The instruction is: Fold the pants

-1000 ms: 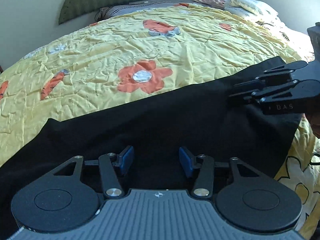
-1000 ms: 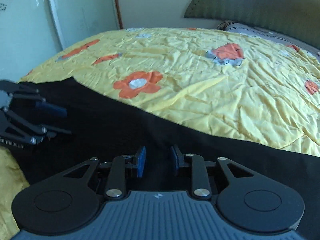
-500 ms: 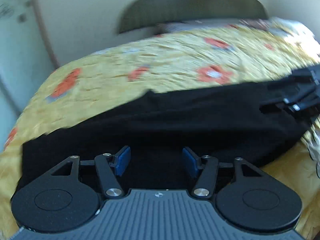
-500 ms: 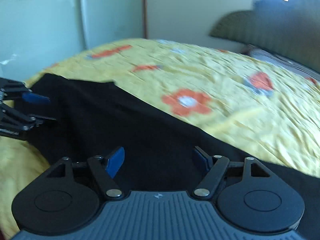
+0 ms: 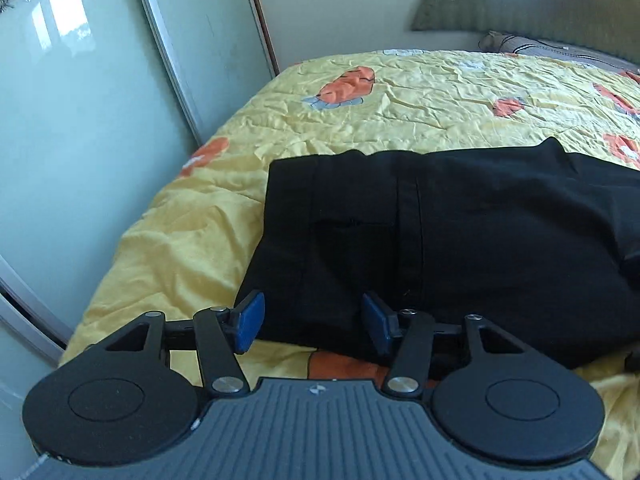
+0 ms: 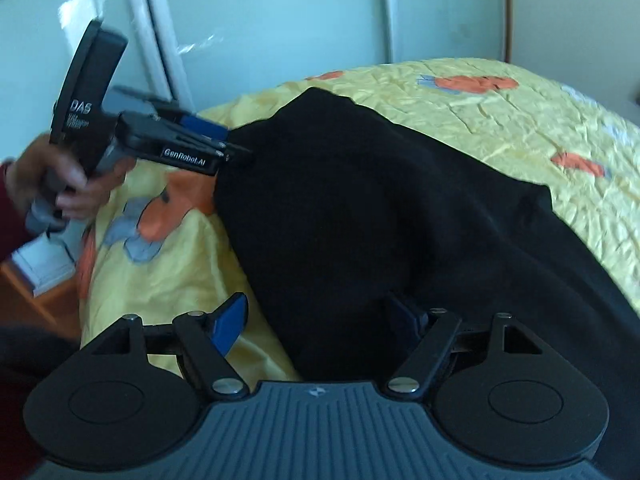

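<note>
A bed [image 5: 192,248] is seen covered by a crumpled yellow quilt [image 5: 420,104] printed with orange and grey flowers, filling the middle and right of the left wrist view. Black pants [image 5: 460,232] are laid flat directly on the quilt, across the centre and right of that frame, near the bed's lower edge. A grey striped pillow [image 5: 560,46] is found at the upper right, against a dark green headboard [image 5: 500,12]. In the right wrist view the pants [image 6: 380,208] are spread from upper centre to lower right.
</note>
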